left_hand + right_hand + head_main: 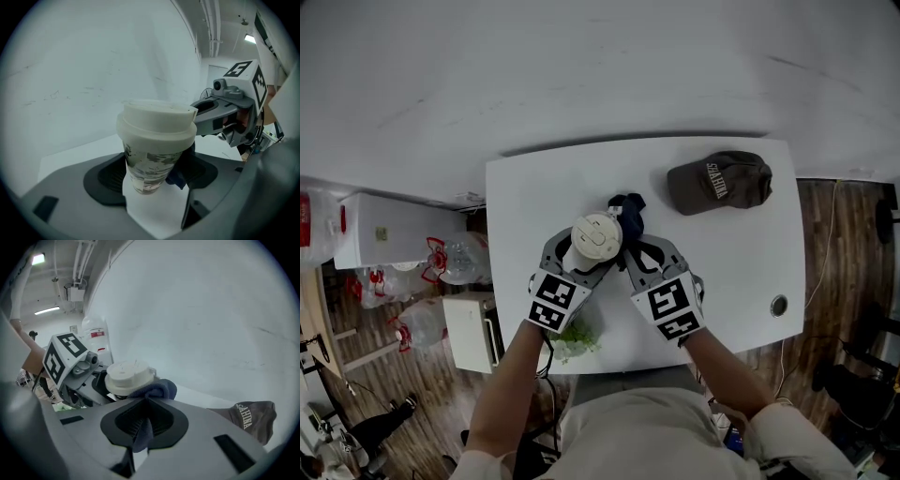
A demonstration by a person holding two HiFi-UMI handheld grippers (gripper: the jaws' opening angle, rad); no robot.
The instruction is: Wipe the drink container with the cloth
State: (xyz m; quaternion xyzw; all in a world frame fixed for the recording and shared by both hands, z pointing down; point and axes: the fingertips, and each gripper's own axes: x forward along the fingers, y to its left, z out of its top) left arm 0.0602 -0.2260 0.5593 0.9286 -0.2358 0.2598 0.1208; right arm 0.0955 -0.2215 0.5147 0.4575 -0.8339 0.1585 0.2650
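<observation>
**Cup clamped in left gripper, cloth pressed to its far side by right**

Setting: A white table (534, 187) carries the work. A dark cap (719, 182) lies at its far right, well apart from the grippers and playing no part.

Left gripper (579, 261): Its jaws are closed on the body of the lidded cup (596, 237), below the lid. Judgement: this hold steadies the cup so that it cannot turn or slide under the wiping pressure.

Right gripper (642, 251): Its jaws are pinched shut on the dark blue cloth (628, 214). A bunched fold stands beyond the tips and touches the cup just under the lid rim. Judgement: gripping the cloth low leaves a soft pad free to rub with.

Position: The cup sits over the middle of the table, between the two grippers.

Views compared: The head view shows only the lid top and the layout. The left gripper view alone shows the clear, printed wall of the cup and the pads against it. The right gripper view alone shows the cloth tail hanging between its jaws.

Minor item: A green leafy thing (575, 342) lies at the near table edge.
</observation>
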